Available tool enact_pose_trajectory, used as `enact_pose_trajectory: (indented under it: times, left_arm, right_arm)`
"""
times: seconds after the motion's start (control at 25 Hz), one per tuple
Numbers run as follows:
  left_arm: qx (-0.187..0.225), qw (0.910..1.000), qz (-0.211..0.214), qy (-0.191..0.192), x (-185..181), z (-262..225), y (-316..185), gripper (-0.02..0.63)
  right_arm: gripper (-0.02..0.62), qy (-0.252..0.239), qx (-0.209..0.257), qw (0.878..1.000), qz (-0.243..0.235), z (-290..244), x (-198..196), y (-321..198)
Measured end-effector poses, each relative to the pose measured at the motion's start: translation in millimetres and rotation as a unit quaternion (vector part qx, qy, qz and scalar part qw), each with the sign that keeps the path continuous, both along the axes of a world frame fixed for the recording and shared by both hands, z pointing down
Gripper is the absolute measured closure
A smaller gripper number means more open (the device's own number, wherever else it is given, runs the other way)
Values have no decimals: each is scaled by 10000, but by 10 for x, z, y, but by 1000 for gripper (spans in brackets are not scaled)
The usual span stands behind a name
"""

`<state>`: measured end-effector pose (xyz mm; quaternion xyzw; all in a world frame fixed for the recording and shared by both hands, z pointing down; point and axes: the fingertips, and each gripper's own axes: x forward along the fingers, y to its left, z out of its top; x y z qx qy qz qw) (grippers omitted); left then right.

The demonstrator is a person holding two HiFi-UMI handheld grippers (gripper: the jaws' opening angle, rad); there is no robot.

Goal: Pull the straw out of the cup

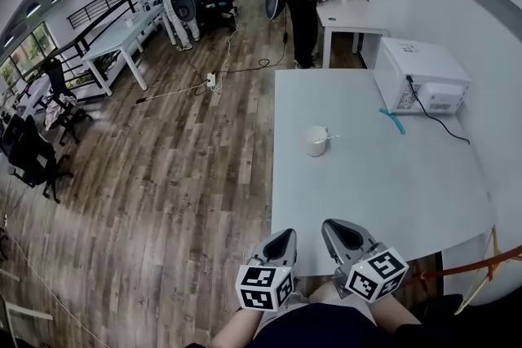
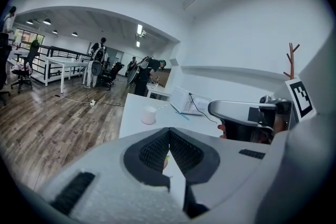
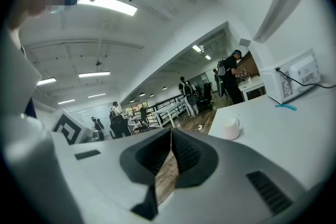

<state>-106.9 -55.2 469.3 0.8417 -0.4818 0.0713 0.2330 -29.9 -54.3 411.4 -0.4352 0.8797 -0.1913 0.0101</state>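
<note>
Both grippers are held at the near edge of the white counter (image 1: pixel 367 200), side by side and well apart from the task's things; the left gripper (image 1: pixel 284 239) is seen with its jaws pressed together on nothing, and the right gripper (image 1: pixel 333 231) likewise, closed and empty. The white cup (image 1: pixel 315 143) is stood upright near the counter's middle, at about twelve o'clock from the grippers; the straw (image 1: pixel 330 135) is seated in it, leaning over the rim toward three o'clock. A microwave oven (image 1: pixel 420 76) is set at about two o'clock of the cup, well apart. The reach is judged to be the step in hand; it is done well if one gripper's jaws are spread before arrival, the cup is steadied by the other, and the straw is pinched above the rim and drawn along its own lean, so that the light cup is not tipped.
</note>
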Motion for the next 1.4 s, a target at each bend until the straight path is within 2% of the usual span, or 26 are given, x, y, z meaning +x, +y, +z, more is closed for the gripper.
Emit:
enact_pose_trajectory:
  times: [0.4,0.92,1.4]
  left_arm:
    - [-33,10000,8,9,95,22,-263,589]
    - [-306,9991,-292,-8,306,225,-990,589]
    - [-615,9972,-427,-49,392,600,-1519,589]
  right_arm:
    - [565,41,199,9996,193,-130,262,-408]
    - [565,88,-109,9997,-185,158,424,-1324]
    - [565,673,-360,9970,-94,722,534,-2023]
